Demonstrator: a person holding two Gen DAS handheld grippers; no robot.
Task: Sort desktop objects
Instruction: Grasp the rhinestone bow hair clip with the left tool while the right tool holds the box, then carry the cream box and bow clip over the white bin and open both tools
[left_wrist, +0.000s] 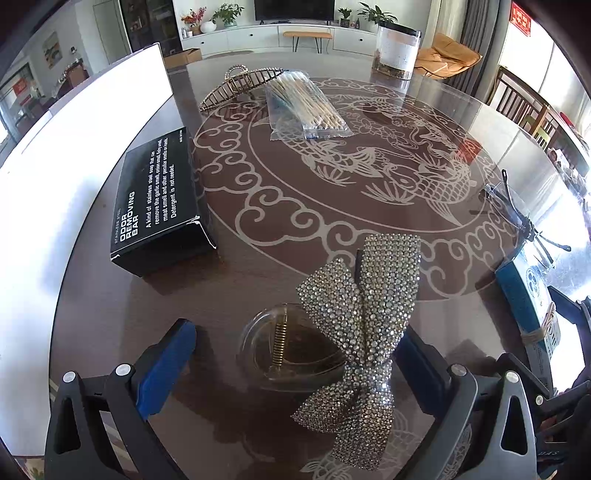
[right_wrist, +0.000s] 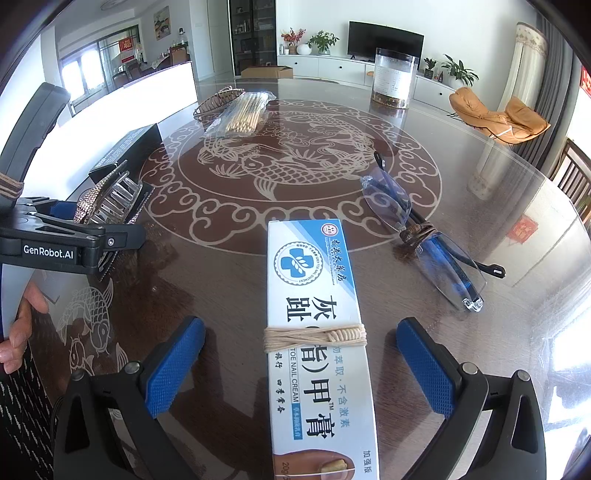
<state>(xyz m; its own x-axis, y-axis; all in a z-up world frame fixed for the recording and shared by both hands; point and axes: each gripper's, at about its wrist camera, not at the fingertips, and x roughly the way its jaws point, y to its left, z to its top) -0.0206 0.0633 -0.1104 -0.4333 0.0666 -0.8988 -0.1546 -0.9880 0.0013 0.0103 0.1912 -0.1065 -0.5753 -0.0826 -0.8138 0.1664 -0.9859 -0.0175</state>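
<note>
A rhinestone bow hair clip (left_wrist: 360, 332) lies on the glass table between the fingers of my left gripper (left_wrist: 299, 354), which is open around it; the clip's comb side shows in the right wrist view (right_wrist: 110, 201). A white and blue toe nail cream box (right_wrist: 317, 343) with string tied round it lies between the open fingers of my right gripper (right_wrist: 301, 354), not touched. Folded rimless glasses (right_wrist: 428, 236) lie to the right of the box. The left gripper's body (right_wrist: 55, 236) shows at the left of the right wrist view.
A black odor removing bar box (left_wrist: 159, 199) lies at the left, beside a white panel (left_wrist: 66, 147). A gold claw clip (left_wrist: 240, 85) and a bag of cotton swabs (left_wrist: 306, 107) lie farther back. A clear jar (left_wrist: 397, 51) stands at the far edge.
</note>
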